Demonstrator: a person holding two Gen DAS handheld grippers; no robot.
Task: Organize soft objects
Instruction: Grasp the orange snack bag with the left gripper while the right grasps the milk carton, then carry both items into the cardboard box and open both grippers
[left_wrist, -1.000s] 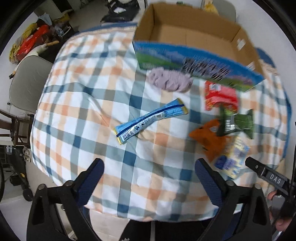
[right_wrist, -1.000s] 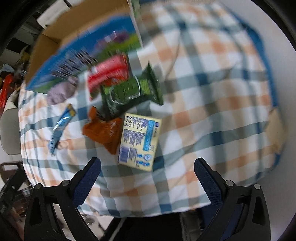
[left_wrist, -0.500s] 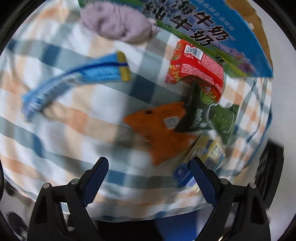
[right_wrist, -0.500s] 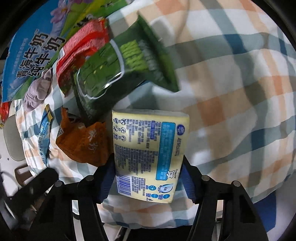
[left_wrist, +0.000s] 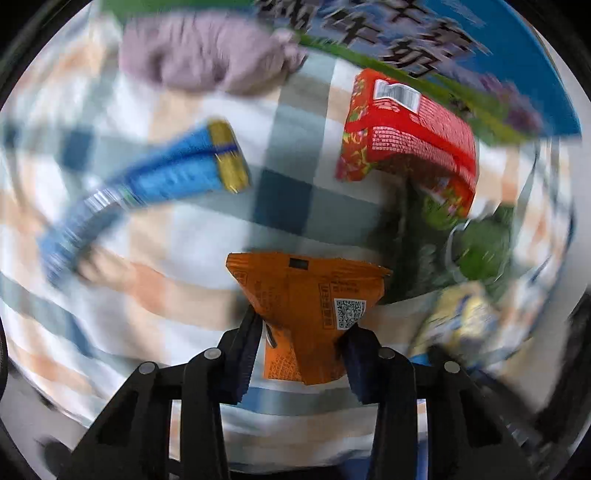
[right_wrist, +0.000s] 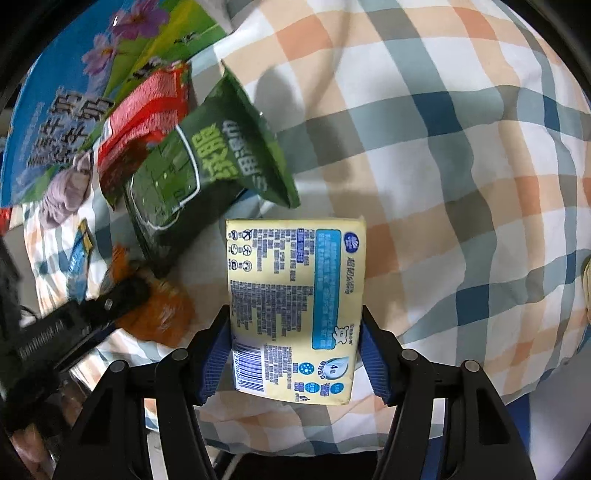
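between the right tongs (right_wrist: 295, 354), clenched, the yellow pack (right_wrist: 295, 306) runs lengthwise away; left tongs (left_wrist: 303, 350) pinch the orange packet (left_wrist: 306, 295).

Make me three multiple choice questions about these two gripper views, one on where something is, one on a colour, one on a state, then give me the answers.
1. Where does the green snack bag lie relative to the yellow tissue pack?
A. Beyond it, up and to the left in the right wrist view
B. Underneath it
C. Inside the cardboard box

2. What colour is the packet between the jaws of the left gripper?
A. Purple
B. Orange
C. White

3. How do the jaws of the right gripper stand?
A. Wide open with nothing between them
B. Closed on the checked cloth
C. Pressed against both sides of the yellow tissue pack

Answers:
1 A, the bag sits past the pack's far left corner.
2 B, the orange packet is pinched at its waist.
3 C, both blue pads touch the pack's edges.
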